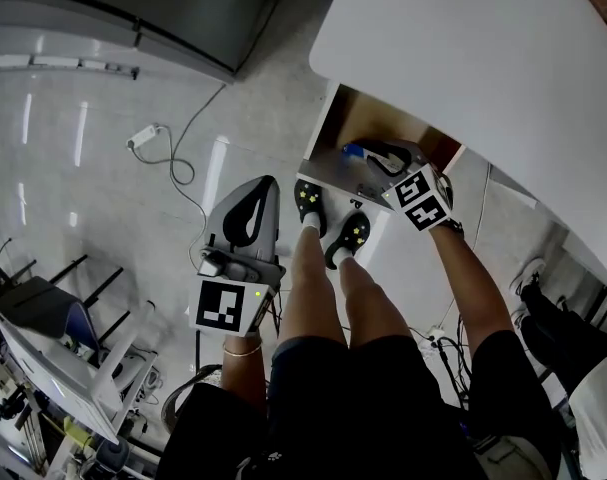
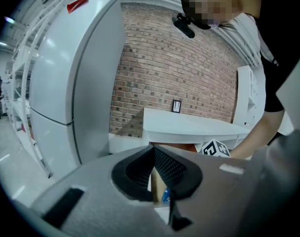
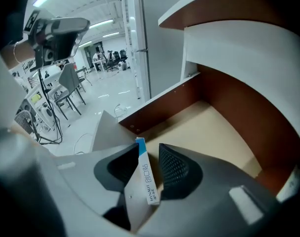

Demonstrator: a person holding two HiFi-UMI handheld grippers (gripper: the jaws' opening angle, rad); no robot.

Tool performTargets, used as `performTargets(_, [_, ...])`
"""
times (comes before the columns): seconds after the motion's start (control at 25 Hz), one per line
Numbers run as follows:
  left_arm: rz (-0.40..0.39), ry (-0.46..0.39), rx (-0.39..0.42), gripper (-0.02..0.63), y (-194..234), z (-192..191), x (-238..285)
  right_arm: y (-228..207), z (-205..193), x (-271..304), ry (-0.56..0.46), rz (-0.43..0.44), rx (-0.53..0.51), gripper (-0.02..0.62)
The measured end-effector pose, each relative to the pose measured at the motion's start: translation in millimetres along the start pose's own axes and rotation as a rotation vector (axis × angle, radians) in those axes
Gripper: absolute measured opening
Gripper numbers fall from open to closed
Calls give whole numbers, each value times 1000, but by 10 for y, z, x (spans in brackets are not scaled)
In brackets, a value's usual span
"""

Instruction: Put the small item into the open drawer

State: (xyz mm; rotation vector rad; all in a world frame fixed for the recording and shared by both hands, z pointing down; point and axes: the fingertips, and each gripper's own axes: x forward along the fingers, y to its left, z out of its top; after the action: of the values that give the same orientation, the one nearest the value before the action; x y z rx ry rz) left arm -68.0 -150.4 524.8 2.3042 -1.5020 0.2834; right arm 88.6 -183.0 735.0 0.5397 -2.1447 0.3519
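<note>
Right claw (image 3: 147,147): released. Its jaws stand apart over the open drawer (image 3: 209,132), whose bare floor lies below and beyond the claw tips. The plaster carton (image 3: 146,174), a thin white box with a blue end, stands on edge between the jaws. It leans on the pad at the right gripper view's left, and a clear gap separates it from the opposite pad. What supports its lower end cannot be made out. In the head view the carton's blue end (image 1: 353,151) shows just beside the claw tips (image 1: 378,151), inside the drawer (image 1: 358,113) under the white counter (image 1: 483,58). Left claw (image 2: 152,149): clenched on nothing, tips meeting, held well apart from the right claw and away from the drawer (image 1: 251,208). Assessment: the carton is probably very light, made of thin card that dents under a hard squeeze, with smooth faces that may slide on the pads. Any retake is best made across its two broad faces near mid-length, with light pressure. Standing on edge, it is likely to topple at a slight nudge.
</note>
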Motion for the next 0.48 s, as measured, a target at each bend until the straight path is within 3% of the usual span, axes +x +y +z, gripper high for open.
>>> performTargets(0.32, [-20, -12, -8, -3, -161, 43, 5, -47, 133, -360, -118, -93, 66, 18])
performTargets(0.48, [-38, -12, 0, -3, -268, 80, 3, -38, 208, -580, -188, -116, 139, 11])
